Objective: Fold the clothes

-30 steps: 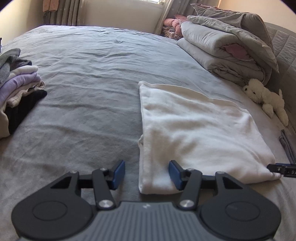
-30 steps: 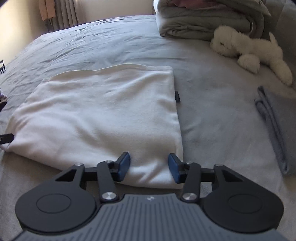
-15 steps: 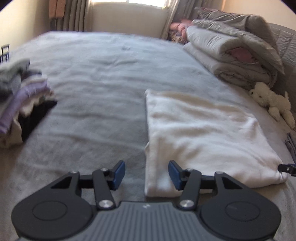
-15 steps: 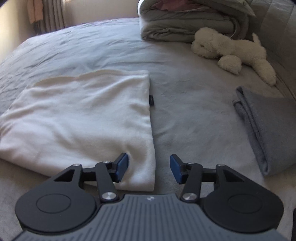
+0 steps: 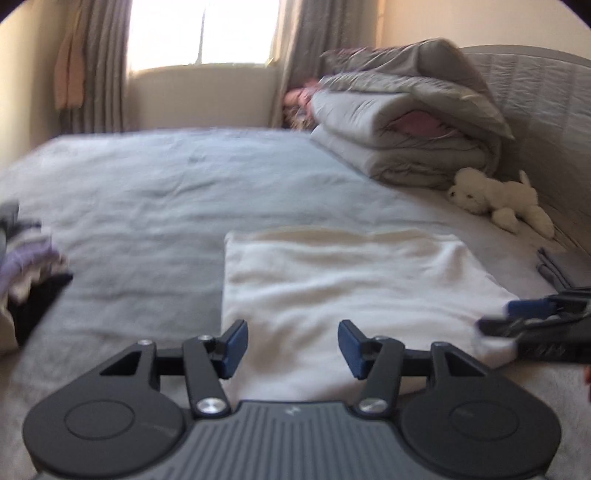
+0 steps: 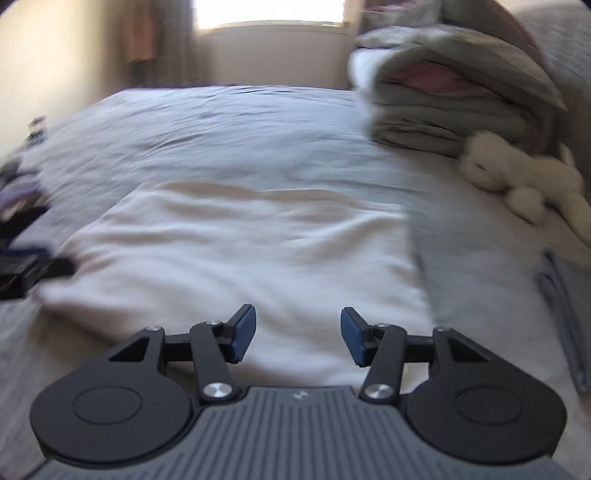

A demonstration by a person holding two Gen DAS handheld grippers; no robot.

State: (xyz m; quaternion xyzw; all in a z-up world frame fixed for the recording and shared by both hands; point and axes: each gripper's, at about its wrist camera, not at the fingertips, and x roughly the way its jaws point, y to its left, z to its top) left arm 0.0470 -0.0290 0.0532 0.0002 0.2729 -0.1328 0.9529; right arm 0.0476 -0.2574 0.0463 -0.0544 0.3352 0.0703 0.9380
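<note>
Both my left tool (image 5: 293,345) and right tool (image 6: 298,336) gape empty over the folded cream fleece garment (image 5: 347,291); a shallow pinch might lift only its top layer.

Plush toy (image 5: 498,201) beside folded duvet (image 5: 402,147)

Both grippers have shifted along the near edge of the bed (image 5: 155,206) since the earlier pictures. The left gripper (image 5: 293,345), whose open jaws straddled the near left corner of the folded white garment (image 5: 343,280) a second ago, now has both blue pads over the white cloth, further in from that corner. The right gripper (image 6: 297,334), half a second ago astride the garment's near right corner, now sits wholly over the white cloth too. Both cameras have tilted up, so the window (image 5: 201,33) and curtains (image 5: 96,66) have come into view. Both views are now blurred.
</note>
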